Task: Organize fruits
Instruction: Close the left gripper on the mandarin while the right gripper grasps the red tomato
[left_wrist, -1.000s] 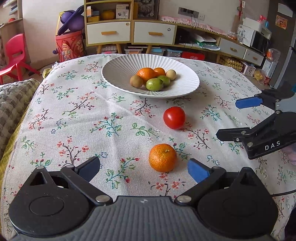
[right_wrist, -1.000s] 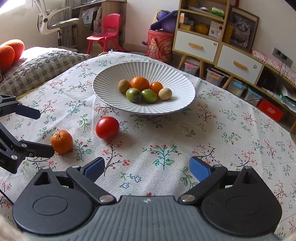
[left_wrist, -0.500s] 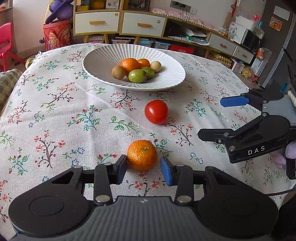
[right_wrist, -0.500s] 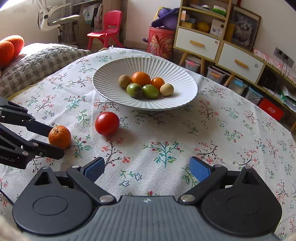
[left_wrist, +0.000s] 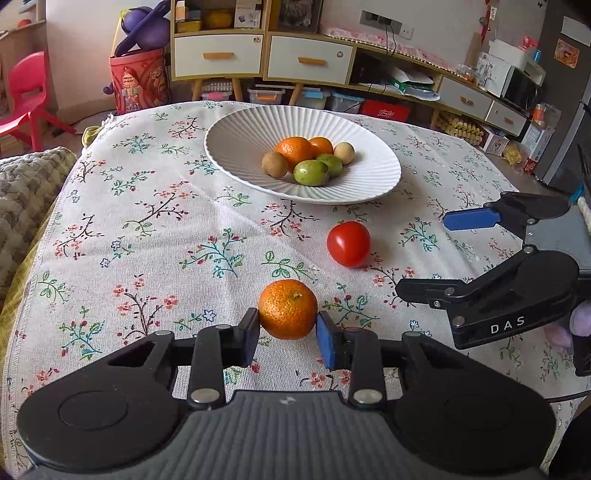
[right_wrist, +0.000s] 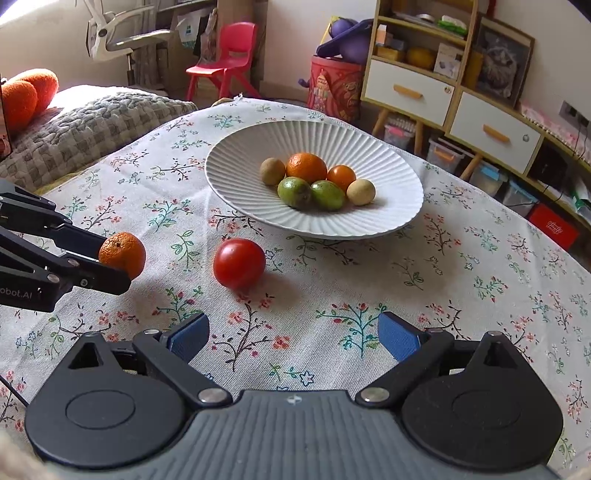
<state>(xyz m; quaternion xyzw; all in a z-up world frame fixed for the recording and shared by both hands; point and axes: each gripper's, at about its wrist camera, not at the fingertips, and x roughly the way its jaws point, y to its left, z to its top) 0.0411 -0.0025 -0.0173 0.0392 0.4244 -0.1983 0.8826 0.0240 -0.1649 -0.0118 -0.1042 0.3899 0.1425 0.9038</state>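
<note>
Your left claw (left_wrist: 287, 332) is clamped on the mandarin (left_wrist: 287, 308), just short of the white ribbed plate (left_wrist: 236, 129) (tomato (left_wrist: 348, 243) between). Right claw (right_wrist: 293, 338) gapes idle. Next, lift it plateward.

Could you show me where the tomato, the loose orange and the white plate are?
tomato (right_wrist: 239, 263), right wrist view, middle of its red skin.
loose orange (left_wrist: 287, 309), left wrist view, centre of its peel.
white plate (right_wrist: 391, 166), right wrist view, bare ribbed wall.

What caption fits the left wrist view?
Left gripper shut on tangerine; tomato and fruit plate beyond, right gripper open.
</note>
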